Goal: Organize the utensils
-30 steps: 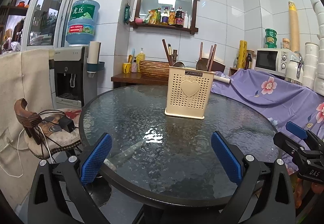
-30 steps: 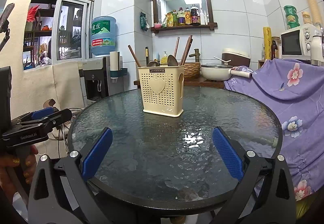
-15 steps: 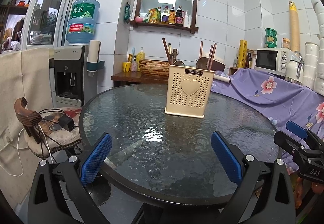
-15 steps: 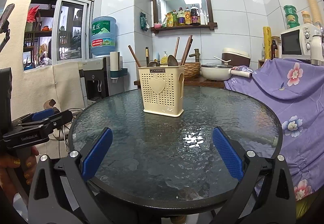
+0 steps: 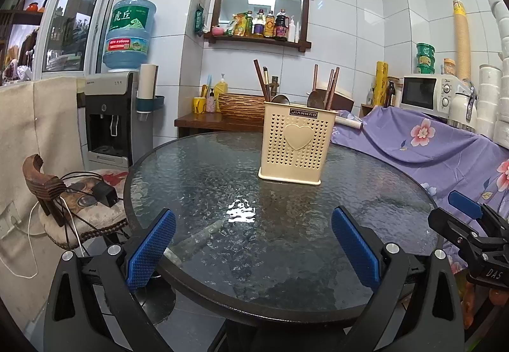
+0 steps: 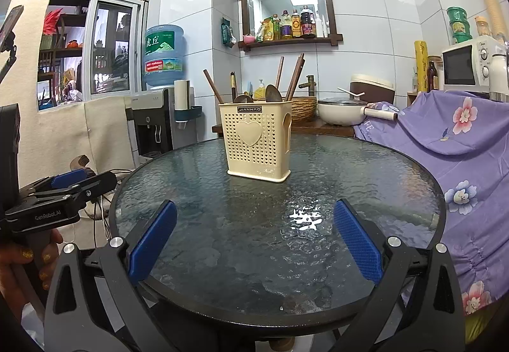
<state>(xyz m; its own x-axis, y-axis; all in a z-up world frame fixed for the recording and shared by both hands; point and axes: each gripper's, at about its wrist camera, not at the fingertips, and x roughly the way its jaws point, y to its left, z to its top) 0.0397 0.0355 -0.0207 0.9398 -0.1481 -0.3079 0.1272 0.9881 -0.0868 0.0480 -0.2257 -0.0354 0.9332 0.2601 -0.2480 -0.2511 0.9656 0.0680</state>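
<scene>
A cream perforated utensil holder [image 5: 296, 145] with a heart on its front stands upright on the far half of the round glass table [image 5: 197, 180]; it also shows in the right wrist view [image 6: 257, 144]. Wooden chopsticks [image 5: 261, 80] and dark spoons [image 5: 313, 97] stick out of its top, also visible in the right wrist view [image 6: 294, 75]. My left gripper [image 5: 253, 245] is open and empty over the table's near edge. My right gripper [image 6: 254, 240] is open and empty, also at the near edge. Each gripper shows at the edge of the other's view.
A water dispenser [image 5: 109, 116] and a chair with cables [image 5: 79, 205] stand left of the table. A purple floral cloth [image 5: 445, 148] covers furniture at the right, with a microwave [image 5: 426, 92] behind. A wooden side table [image 6: 318, 129] holds a pot and basket.
Both views have shifted very slightly; the holder and the grippers' openings are unchanged.
</scene>
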